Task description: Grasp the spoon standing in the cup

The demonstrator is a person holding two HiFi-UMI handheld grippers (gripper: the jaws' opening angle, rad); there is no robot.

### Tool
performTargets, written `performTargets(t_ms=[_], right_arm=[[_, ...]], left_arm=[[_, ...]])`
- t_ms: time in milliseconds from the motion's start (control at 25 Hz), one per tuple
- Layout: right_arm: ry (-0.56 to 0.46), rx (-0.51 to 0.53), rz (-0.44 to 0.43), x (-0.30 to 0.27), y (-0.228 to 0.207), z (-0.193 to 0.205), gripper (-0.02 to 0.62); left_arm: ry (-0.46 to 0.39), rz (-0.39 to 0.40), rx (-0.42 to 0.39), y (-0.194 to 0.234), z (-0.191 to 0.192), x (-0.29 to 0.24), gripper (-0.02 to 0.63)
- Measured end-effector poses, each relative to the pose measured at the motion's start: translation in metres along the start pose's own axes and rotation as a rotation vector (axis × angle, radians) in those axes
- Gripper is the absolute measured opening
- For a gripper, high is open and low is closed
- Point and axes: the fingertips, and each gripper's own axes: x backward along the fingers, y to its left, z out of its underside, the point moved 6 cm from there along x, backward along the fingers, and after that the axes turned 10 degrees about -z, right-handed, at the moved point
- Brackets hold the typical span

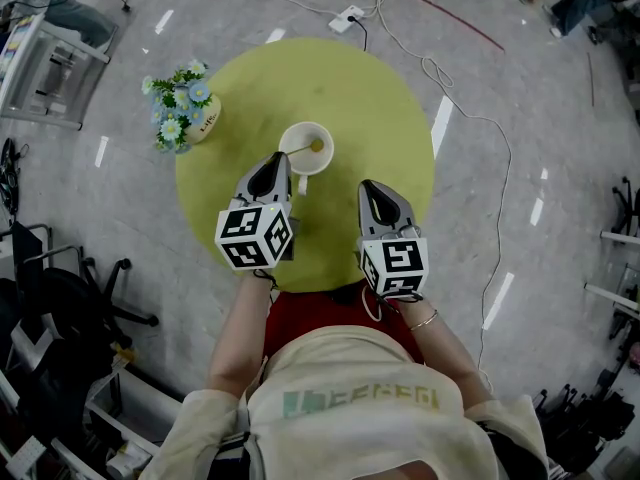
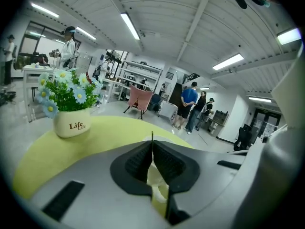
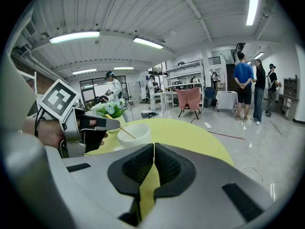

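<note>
A white cup (image 1: 300, 164) stands near the middle of the round yellow-green table (image 1: 385, 108). A thin golden spoon (image 1: 314, 147) leans in it. My left gripper (image 1: 284, 159) reaches the cup's near-left rim and is shut on the spoon's handle. In the right gripper view the spoon (image 3: 125, 131) runs from the cup (image 3: 136, 134) up into the left gripper (image 3: 112, 123). In the left gripper view the handle shows as a thin dark line above the shut left gripper (image 2: 152, 146). My right gripper (image 1: 368, 187) hovers right of the cup, the right gripper (image 3: 154, 148) shut and empty.
A cream pot of blue and white flowers (image 1: 186, 109) sits at the table's left edge. Cables and a power strip (image 1: 348, 16) lie on the floor beyond. Chairs and racks (image 1: 60, 298) crowd the left. People (image 2: 189, 106) stand far off.
</note>
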Motion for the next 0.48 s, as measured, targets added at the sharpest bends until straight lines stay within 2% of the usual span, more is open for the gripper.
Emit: performTargets(t_ms=[480], right_arm=[[-0.029, 0.020, 0.000, 0.016, 0.005, -0.007, 0.037]], left_arm=[[-0.059, 0.017, -0.036, -0.014, -0.012, 0.014, 0.028]])
